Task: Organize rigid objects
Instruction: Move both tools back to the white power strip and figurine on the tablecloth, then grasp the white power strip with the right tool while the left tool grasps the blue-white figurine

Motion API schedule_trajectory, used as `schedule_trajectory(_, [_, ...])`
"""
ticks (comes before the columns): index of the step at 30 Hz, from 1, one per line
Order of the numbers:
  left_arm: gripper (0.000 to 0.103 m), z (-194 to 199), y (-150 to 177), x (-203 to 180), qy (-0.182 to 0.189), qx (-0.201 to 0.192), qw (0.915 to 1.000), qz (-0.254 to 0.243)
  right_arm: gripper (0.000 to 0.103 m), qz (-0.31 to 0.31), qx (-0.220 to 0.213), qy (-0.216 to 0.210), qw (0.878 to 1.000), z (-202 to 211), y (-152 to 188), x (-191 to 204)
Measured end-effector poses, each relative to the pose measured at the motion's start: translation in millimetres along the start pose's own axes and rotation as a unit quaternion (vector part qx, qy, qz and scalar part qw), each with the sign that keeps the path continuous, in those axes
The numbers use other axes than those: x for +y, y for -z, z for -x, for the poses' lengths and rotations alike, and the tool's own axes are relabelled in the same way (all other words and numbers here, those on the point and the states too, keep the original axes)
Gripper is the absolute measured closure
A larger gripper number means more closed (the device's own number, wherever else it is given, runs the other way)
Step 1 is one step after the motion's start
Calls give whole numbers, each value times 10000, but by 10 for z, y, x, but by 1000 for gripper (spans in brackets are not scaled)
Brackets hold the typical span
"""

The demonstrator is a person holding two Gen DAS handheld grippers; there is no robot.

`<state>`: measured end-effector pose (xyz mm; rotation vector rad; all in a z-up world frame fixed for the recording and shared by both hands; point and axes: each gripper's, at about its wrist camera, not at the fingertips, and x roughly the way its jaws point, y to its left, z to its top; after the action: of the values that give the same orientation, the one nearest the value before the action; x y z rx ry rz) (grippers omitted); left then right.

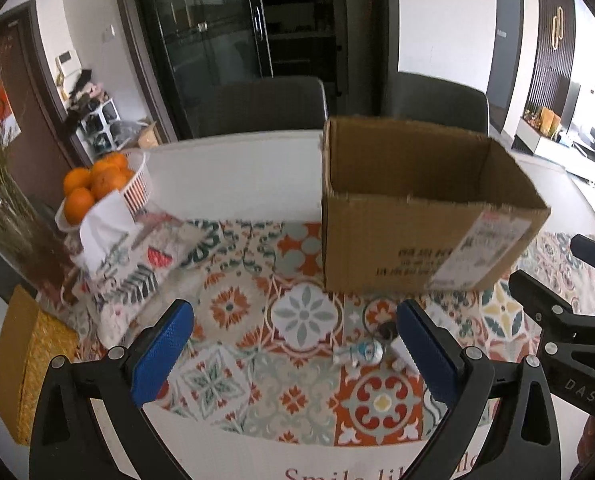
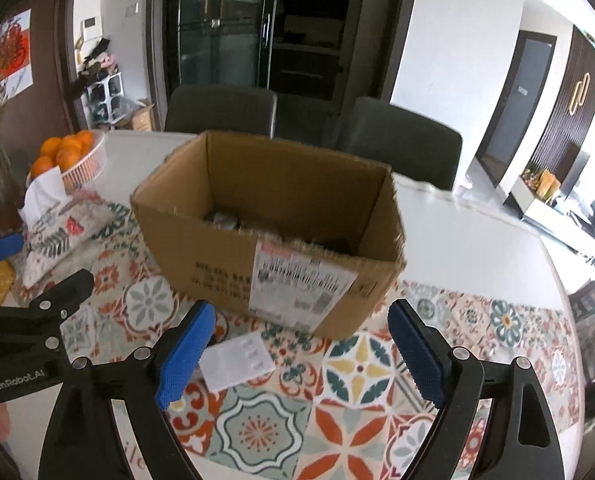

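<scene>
An open cardboard box stands on the patterned table mat; a few dark and grey items lie inside it, hard to make out. In front of the box lie a small blue and white figurine and a flat white plastic piece. My left gripper is open above the mat, and the figurine sits just inside its right finger. My right gripper is open too, nothing between its pads; the white piece lies beside its left finger.
A white basket of oranges, a tissue pack in a patterned cover, a glass vase of dried grass and a yellow woven box crowd the left side. Two grey chairs stand behind the table.
</scene>
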<state>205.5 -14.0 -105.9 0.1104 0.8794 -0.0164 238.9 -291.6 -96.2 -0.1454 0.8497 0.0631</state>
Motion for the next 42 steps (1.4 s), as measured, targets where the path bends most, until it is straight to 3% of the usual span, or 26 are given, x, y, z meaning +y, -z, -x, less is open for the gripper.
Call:
schedule_trajectory(13, [0, -289, 448, 50, -126, 579, 9981, 173, 15, 554, 560, -336, 9963, -352, 295, 212])
schedule_trajectory(29, [0, -504, 659, 120, -294, 697, 9966, 313, 15, 962, 822, -1048, 9864, -848, 426, 458])
schedule_trajectory(42, [0, -729, 729, 184, -459, 855, 9948, 311, 18, 1089, 1157, -1101, 9811, -1313, 499, 639])
